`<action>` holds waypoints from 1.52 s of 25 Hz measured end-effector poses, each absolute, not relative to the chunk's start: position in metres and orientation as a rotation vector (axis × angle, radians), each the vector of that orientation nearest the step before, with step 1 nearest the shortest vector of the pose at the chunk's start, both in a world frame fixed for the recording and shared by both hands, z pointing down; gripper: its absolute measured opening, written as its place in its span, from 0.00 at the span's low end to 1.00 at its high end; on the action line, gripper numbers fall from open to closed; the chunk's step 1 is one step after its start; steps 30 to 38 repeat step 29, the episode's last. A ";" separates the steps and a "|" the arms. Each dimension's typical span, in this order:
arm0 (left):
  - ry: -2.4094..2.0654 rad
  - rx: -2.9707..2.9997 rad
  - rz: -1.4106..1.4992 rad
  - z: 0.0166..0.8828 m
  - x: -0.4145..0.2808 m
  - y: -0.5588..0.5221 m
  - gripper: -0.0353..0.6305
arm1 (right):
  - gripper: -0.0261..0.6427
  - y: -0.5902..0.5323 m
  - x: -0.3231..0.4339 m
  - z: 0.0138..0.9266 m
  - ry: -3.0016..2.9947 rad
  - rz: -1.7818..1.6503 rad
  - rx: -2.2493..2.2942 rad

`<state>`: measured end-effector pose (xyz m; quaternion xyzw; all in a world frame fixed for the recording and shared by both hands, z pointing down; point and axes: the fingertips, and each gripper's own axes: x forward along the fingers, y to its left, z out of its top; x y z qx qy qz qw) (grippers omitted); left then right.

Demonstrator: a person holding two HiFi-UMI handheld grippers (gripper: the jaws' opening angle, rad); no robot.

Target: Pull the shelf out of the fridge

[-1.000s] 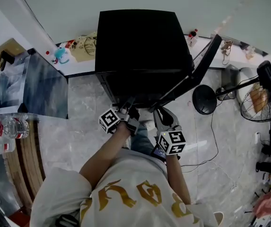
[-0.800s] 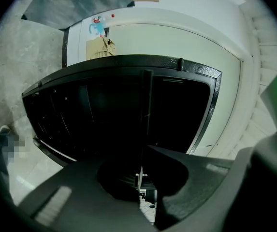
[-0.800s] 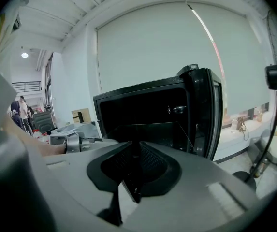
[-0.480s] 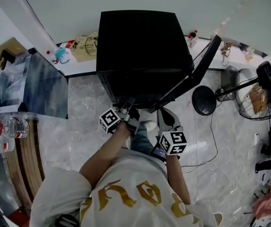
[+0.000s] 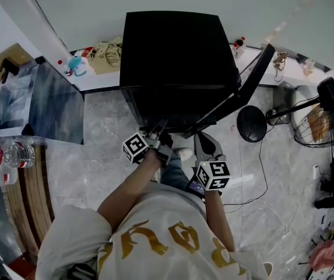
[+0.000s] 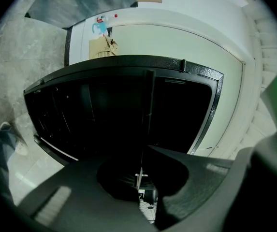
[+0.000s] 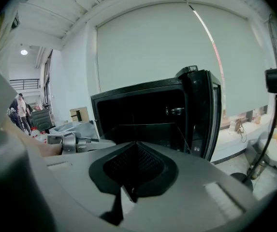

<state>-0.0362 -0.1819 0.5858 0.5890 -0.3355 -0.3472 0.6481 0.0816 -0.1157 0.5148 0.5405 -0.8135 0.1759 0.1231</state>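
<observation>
The black fridge (image 5: pixel 175 57) stands open against the wall, its dark inside (image 6: pixel 119 115) facing me. Its glass shelf (image 7: pixel 150 129) shows as a clear flat pane running from the fridge toward my right gripper (image 7: pixel 128 190), whose jaws are shut on the pane's near edge. In the left gripper view the shelf (image 6: pixel 147 110) appears edge-on as a thin pale line, and my left gripper (image 6: pixel 140 178) is shut on it. In the head view, the left gripper (image 5: pixel 155 137) and right gripper (image 5: pixel 205 144) sit side by side at the fridge's front opening. The glass itself is hard to make out there.
The fridge door (image 5: pixel 236 92) swings open to the right. A standing fan (image 5: pixel 324 118) and its round base (image 5: pixel 252 123) are on the floor at right, with cables. A clear box (image 5: pixel 35 104) and water bottles (image 5: pixel 9 156) sit left. My shoe (image 5: pixel 182 153) is under the grippers.
</observation>
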 end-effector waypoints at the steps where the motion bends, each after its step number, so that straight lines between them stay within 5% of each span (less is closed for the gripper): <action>1: -0.763 1.338 -0.789 0.586 -0.036 -0.182 0.08 | 0.07 -0.116 0.082 0.515 -2.371 0.515 1.575; 38: -0.736 1.300 -0.825 0.582 -0.036 -0.183 0.08 | 0.07 -0.114 0.084 0.523 -2.368 0.549 1.564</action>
